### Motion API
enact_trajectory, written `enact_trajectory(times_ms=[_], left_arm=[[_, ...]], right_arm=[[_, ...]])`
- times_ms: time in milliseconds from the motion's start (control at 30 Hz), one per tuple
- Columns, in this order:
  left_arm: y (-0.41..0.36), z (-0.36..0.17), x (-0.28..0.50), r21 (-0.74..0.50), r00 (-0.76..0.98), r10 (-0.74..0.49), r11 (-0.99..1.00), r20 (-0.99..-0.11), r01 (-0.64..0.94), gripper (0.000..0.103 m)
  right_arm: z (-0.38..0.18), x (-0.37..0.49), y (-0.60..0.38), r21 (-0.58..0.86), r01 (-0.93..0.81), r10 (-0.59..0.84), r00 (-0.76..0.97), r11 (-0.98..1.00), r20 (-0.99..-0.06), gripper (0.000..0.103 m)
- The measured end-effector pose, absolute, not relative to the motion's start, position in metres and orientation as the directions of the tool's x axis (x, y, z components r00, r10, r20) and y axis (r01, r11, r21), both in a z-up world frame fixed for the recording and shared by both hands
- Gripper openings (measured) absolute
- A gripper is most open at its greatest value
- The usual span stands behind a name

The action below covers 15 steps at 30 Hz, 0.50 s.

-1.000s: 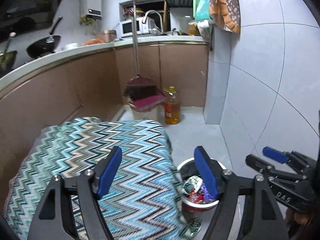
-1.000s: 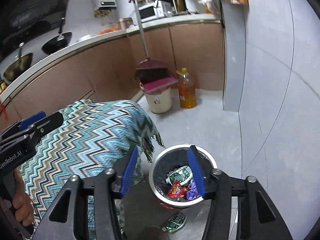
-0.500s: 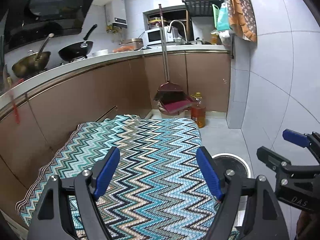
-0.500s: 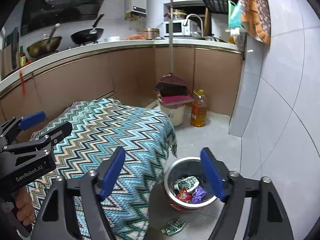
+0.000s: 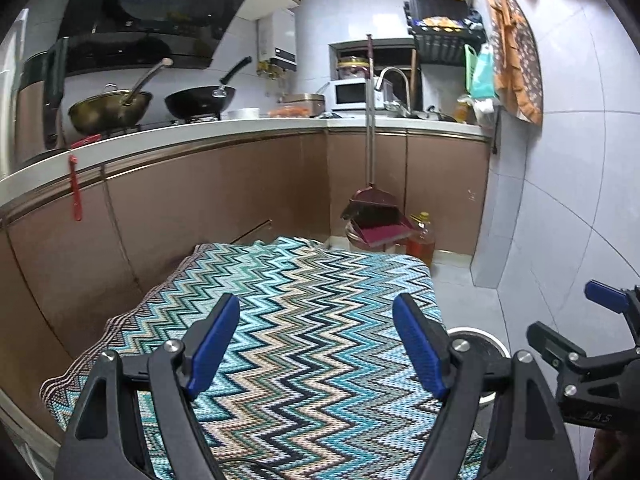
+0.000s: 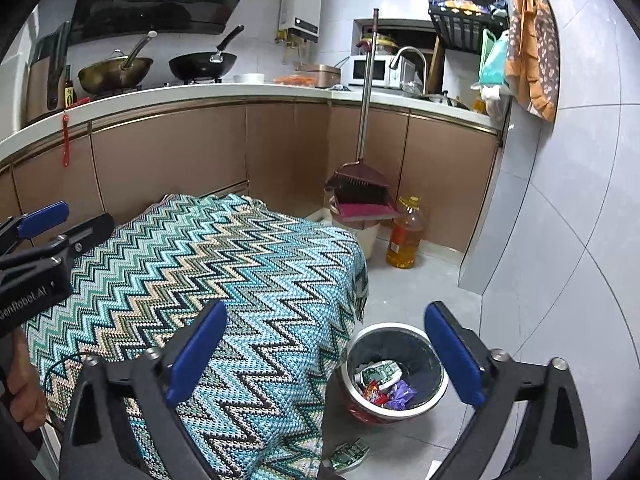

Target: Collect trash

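Trash sits mostly inside the steel trash bin (image 6: 394, 372) on the tiled floor: a green-and-white wrapper (image 6: 380, 372), a red wrapper (image 6: 372, 390) and a purple one (image 6: 400, 392) lie on its dark liner. One more green wrapper (image 6: 348, 454) lies loose on the floor, just in front of the bin and right at the hanging edge of the zigzag blanket (image 6: 248, 280). That stray piece is the likely miss: it is half tucked under the drape, so a reach from above could snag blanket fringe instead, or drag the cloth off whatever it covers. The right gripper (image 6: 324, 360) has its jaws opening, wide apart with nothing between the blue pads; it hangs over the blanket edge and bin. The left gripper (image 5: 316, 344) is also spread and empty, above the blanket top, which looks bare. A low swing by either tool could knock the light bin over and spill it. Farther off, the broom and dustpan (image 6: 360, 196) and oil bottle (image 6: 404, 234) stand clear by the cabinets
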<state>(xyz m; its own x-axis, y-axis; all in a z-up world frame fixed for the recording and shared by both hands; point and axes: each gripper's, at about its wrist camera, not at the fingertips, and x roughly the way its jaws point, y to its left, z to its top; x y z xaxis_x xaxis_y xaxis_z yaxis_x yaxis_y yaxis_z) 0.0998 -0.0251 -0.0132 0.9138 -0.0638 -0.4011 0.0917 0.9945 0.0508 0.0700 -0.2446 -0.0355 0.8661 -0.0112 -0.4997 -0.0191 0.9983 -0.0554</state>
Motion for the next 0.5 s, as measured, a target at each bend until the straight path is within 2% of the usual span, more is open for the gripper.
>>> enact_trajectory(times_ms=[500], left_arm=[[-0.008, -0.010, 0.087, 0.038, 0.925, -0.052, 0.997, -0.377, 0.071, 0.078]], right_arm=[[-0.043, 0.066, -0.248, -0.037, 0.019, -0.035, 0.863, 0.999, -0.505, 0.103]])
